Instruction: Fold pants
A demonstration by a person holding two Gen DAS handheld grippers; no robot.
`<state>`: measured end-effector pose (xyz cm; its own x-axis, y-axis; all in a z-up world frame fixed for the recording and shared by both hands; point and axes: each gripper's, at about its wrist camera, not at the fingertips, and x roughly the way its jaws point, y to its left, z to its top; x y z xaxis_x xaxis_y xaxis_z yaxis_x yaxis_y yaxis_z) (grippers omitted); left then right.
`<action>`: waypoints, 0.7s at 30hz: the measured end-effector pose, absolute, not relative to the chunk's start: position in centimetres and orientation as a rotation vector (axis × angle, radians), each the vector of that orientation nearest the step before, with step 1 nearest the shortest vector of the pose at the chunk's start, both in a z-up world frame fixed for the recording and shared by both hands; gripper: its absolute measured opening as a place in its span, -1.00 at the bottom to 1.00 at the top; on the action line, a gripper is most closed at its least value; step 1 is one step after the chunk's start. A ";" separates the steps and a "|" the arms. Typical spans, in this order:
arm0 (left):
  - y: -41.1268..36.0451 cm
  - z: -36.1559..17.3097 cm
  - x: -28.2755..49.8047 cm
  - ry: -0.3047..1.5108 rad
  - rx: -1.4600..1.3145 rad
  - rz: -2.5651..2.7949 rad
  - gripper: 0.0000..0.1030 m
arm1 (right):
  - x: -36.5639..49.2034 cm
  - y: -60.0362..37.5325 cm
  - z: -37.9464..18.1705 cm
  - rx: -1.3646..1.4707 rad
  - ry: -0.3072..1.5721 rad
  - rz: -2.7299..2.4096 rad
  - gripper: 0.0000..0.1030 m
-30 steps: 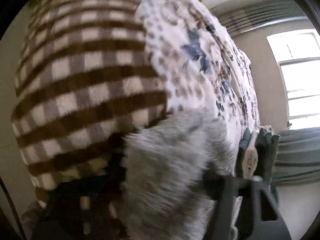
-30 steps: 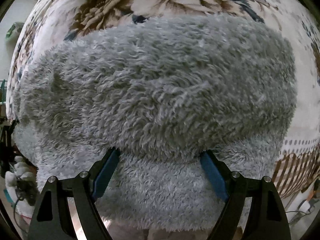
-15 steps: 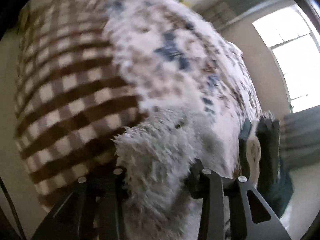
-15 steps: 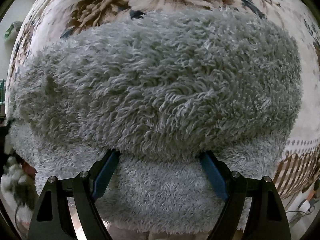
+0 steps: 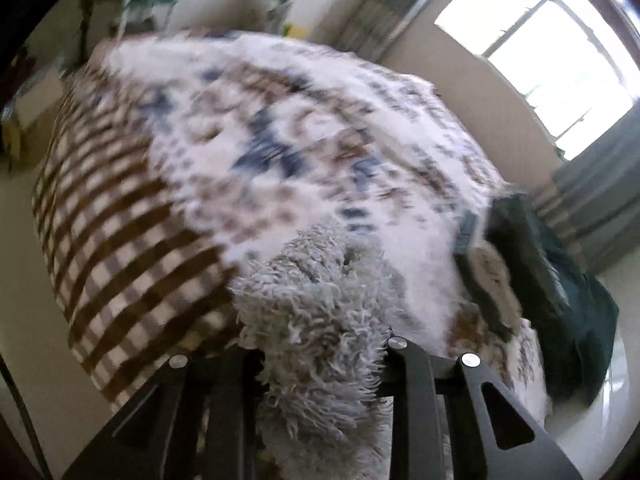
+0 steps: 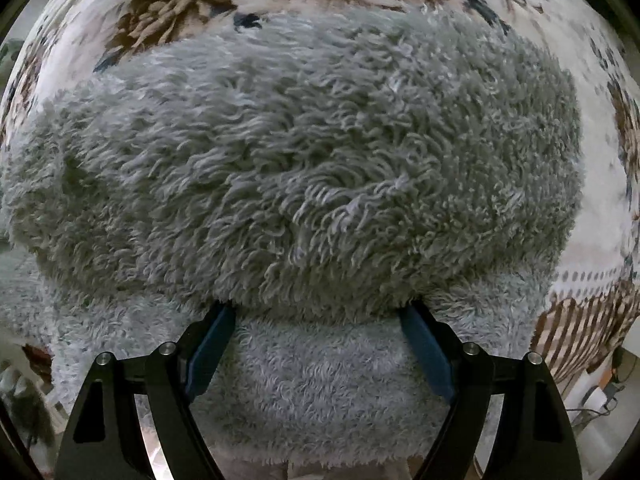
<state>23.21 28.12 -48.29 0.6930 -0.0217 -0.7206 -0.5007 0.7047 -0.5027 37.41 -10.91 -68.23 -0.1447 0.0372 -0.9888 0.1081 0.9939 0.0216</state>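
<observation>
Left claw closing on fabric, right claw spread wide

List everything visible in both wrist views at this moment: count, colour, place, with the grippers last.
fluffy pants: one, grey, on the bed; one bunch rises between the left jaws.
floral blanket: one, white with brown and blue flowers, covers the bed.
checked cover: one, brown and white, bed's left side in the left view.
dark green fabric: one heap, at the bed's right edge.
window: one, bright, upper right.
curtain: one, grey-green, beside the window.
left gripper: black, jaws have just been closing, shut on the pants.
right gripper: black with blue pads, open, tips sunk into the pile.
</observation>
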 end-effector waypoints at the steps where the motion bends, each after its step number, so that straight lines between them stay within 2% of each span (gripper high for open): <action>1: 27.4 -47.2 23.3 0.764 -0.730 0.282 -0.57 | 37.0 -9.8 -67.6 0.110 1.713 -0.060 0.67; 8: 19.4 -38.9 23.9 0.716 -0.585 0.100 -0.57 | 35.6 -11.3 -65.6 0.149 1.677 -0.048 0.67; 11: 13.1 -36.9 24.7 0.772 -0.442 0.030 -0.57 | 34.8 -12.8 -64.1 0.134 1.652 -0.090 0.67; 17: 1.2 -37.3 25.1 0.882 -0.246 -0.095 -0.57 | 32.2 -18.0 -61.9 0.048 1.626 -0.250 0.67; 21: -7.4 -40.3 25.1 0.975 -0.063 -0.155 -0.57 | 30.3 -23.1 -61.5 0.083 1.631 -0.336 0.67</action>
<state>25.11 -7.37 -40.31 0.5508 -0.1590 -0.8193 0.1024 0.9872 -0.1227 30.31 -23.08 -61.53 -0.0938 -0.1472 -0.9847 0.2539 0.9528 -0.1666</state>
